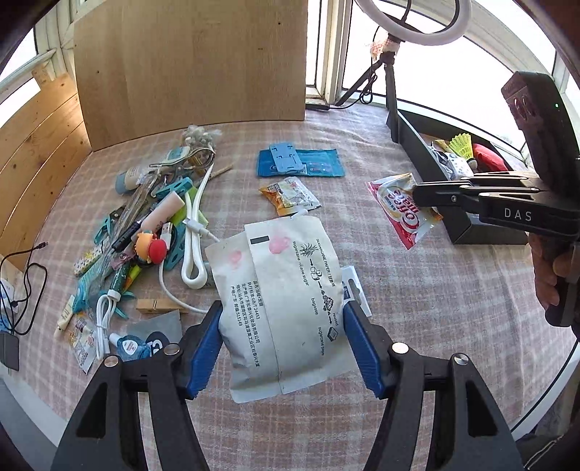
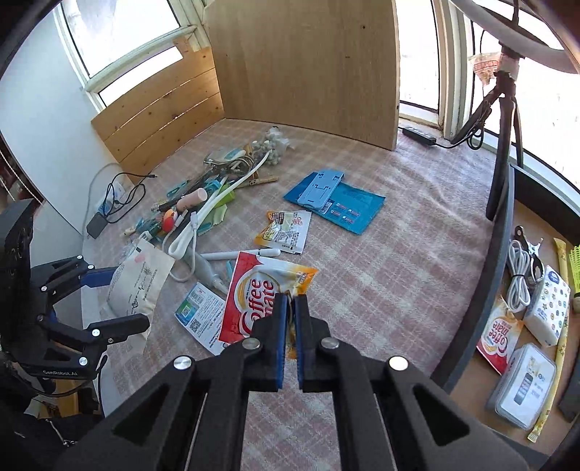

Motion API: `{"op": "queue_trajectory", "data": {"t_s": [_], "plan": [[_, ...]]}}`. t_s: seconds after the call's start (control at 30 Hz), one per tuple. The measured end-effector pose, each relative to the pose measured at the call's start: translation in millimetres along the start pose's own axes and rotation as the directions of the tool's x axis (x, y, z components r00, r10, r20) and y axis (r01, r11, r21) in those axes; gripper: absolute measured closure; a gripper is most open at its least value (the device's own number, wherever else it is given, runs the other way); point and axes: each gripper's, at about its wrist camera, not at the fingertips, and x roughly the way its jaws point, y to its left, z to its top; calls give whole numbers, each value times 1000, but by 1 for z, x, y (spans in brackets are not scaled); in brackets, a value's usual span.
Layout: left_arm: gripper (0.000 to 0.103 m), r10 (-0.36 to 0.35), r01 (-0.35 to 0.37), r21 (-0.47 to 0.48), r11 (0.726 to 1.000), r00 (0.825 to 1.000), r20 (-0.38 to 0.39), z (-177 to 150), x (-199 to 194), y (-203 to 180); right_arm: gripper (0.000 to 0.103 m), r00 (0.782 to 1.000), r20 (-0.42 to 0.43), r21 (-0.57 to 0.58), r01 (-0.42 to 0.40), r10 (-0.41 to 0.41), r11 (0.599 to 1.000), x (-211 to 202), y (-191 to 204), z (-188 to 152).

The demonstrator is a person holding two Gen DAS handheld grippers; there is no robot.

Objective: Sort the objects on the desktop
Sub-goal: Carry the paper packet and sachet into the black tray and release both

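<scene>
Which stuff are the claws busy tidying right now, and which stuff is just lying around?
Being tidied now:
- white paper pouch, squeezed in the left claw
- Coffee mate sachet, pinched in the right claw
- black box with things already sorted into it

Just lying about:
- pile of cables and clips
- blue packet
- ring light stand

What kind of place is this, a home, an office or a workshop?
Probably a room at home set up for recording: a table under a pink checked cloth by sunlit windows, a white ring light on a black tripod, and a heap of household odds and ends being sorted.
</scene>
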Motion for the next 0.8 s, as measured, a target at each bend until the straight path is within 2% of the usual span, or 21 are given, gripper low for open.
{"op": "queue_trajectory", "data": {"t_s": [0.17,0.37,0.43,0.53,0.63,0.8], "plan": [[40,-46,38,102,994,996,72,55,-6,-37,99,993,78,67,84,-89,994,-57,-51,3],[40,-151,124,184,975,979,138,124,-3,-101,99,962,126,193,217,-243,957,-118,-130,-11],[40,-195,165,208,964,972,133,143,4,-127,99,948,126,228,260,-293,938,-135,-154,-19],[40,-224,189,257,948,968,113,163,18,-170,99,930,113,279,308,-349,910,-155,-185,-34],[40,-248,212,298,931,965,89,176,33,-211,99,914,94,320,347,-394,882,-170,-211,-51],[40,-301,271,319,908,952,47,188,51,-255,98,892,66,366,395,-447,843,-181,-244,-70]]}}
